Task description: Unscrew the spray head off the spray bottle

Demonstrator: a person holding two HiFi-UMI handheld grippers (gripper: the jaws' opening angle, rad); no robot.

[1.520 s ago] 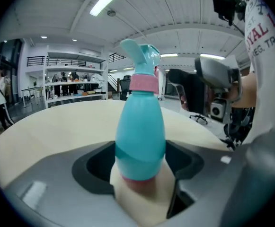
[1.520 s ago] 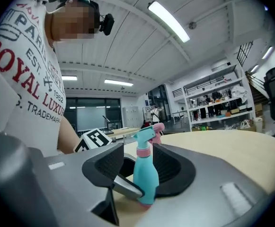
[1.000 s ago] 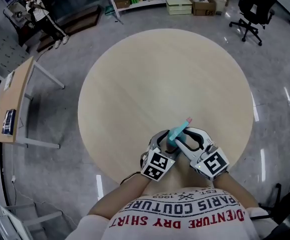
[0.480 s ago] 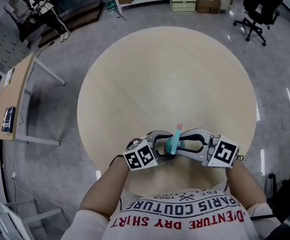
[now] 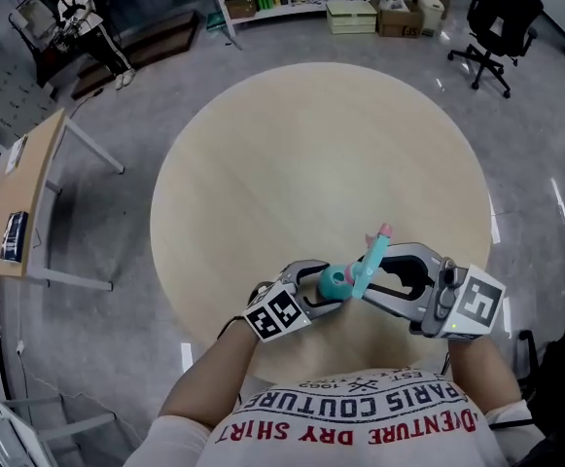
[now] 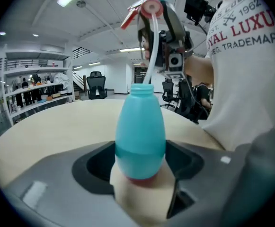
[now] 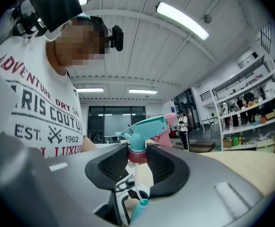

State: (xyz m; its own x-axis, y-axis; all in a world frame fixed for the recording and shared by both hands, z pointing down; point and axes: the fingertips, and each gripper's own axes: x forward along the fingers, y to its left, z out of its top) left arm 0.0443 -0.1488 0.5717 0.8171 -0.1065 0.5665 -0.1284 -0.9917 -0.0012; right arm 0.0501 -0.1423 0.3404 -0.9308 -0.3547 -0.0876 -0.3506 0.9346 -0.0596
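Aloft, the right tongs [image 7: 137,161] clamp the spray head [image 7: 144,128], unscrewed. The left tongs [image 6: 141,181] grip the bottle [image 6: 140,126], tube [image 6: 151,53] dipping inside.

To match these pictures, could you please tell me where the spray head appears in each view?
Head view: spray head lower centre, right of bottle.
Left gripper view: top centre, above bottle.
Right gripper view: centre, between the jaws.
Shared landmark: the blue bottle.
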